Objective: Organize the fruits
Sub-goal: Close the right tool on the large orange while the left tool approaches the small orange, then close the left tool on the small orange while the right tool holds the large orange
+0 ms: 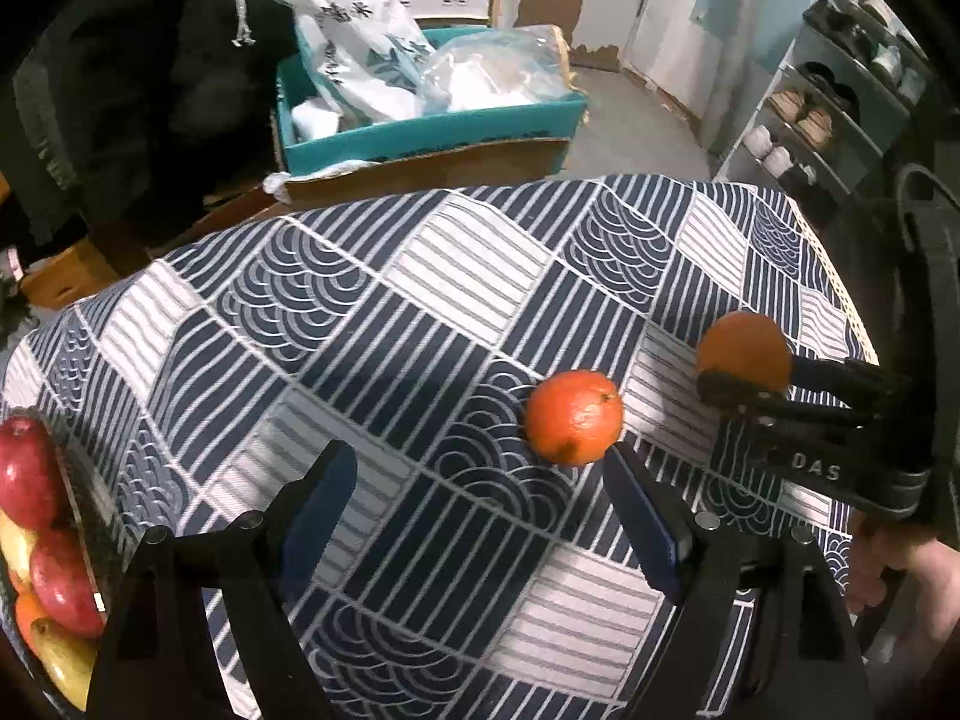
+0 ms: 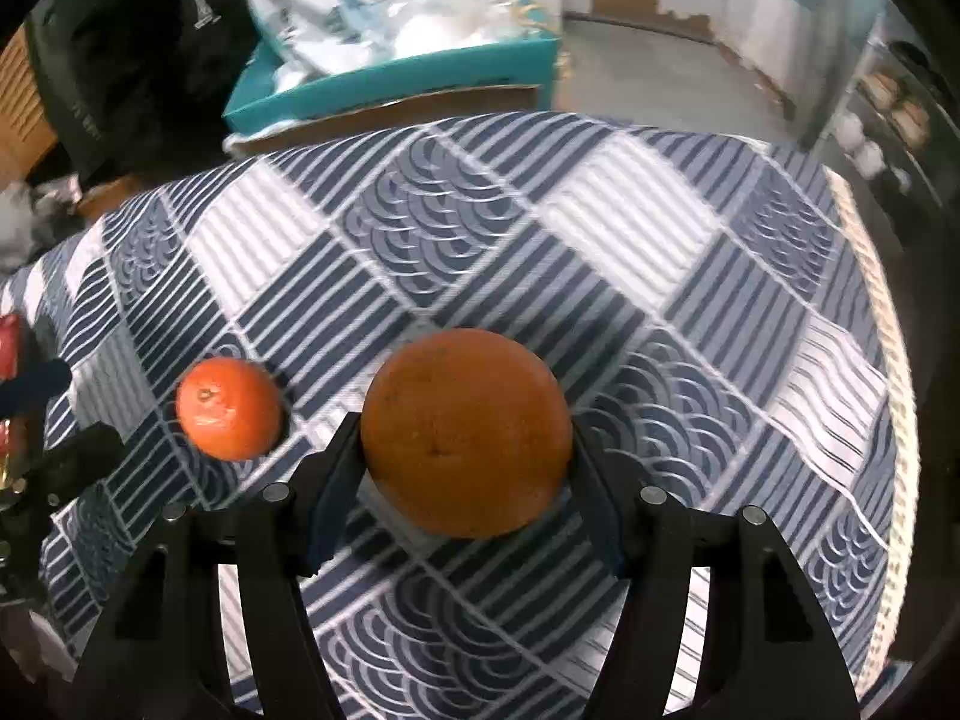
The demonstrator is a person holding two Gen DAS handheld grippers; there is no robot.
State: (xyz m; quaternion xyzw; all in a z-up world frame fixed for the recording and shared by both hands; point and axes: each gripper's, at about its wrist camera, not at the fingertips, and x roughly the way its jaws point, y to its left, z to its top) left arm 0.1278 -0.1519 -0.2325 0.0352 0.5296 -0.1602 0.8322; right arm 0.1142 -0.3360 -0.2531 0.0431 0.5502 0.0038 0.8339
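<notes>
large orange (image 2: 465, 432) pinched between right gripper (image 2: 465, 450) fingers, seemingly just clear of the tablecloth (image 2: 600, 210) | small orange (image 1: 573, 417) on cloth ahead-right of spread, empty left gripper (image 1: 480, 474) | step: carry | next: basket (image 1: 90, 516), far left, already holding apples (image 1: 27, 471)

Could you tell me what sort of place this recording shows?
Probably a lived-in home: a table under a navy-and-white patterned cloth, a grey shoe rack with pairs of shoes by the wall, and a teal cardboard box stuffed with plastic bags on the floor.
</notes>
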